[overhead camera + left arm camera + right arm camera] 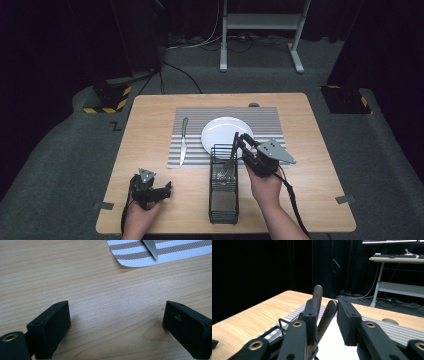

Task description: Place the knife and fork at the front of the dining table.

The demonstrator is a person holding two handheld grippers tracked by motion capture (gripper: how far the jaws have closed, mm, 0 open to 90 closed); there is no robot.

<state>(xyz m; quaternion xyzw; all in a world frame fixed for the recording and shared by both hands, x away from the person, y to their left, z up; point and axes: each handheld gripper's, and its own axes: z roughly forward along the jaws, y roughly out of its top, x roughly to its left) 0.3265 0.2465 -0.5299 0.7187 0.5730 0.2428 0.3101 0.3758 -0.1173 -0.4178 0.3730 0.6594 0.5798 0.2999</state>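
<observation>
Dark room, grey carpet, a pale wooden table with a striped placemat across its far half. On the mat, a white plate and, to its left, a table knife lying lengthwise, apart from the plate. Nearer the person, a black wire caddy standing on the bare wood, its far end overlapping the mat's near edge just below the plate.

Right gripper raised over the caddy's far end, jaws pointing away and up, partly closed with two utensil handles between them. One handle lies against the left pad; a gap shows between the other handle and the right pad, so a firm clamp cannot be told. Utensil heads reach down into the caddy's far compartment.

Left gripper low at the table's near left corner, well apart from the caddy, jaws spread wide over bare wood, nothing between them; knife tip and mat corner just ahead.
</observation>
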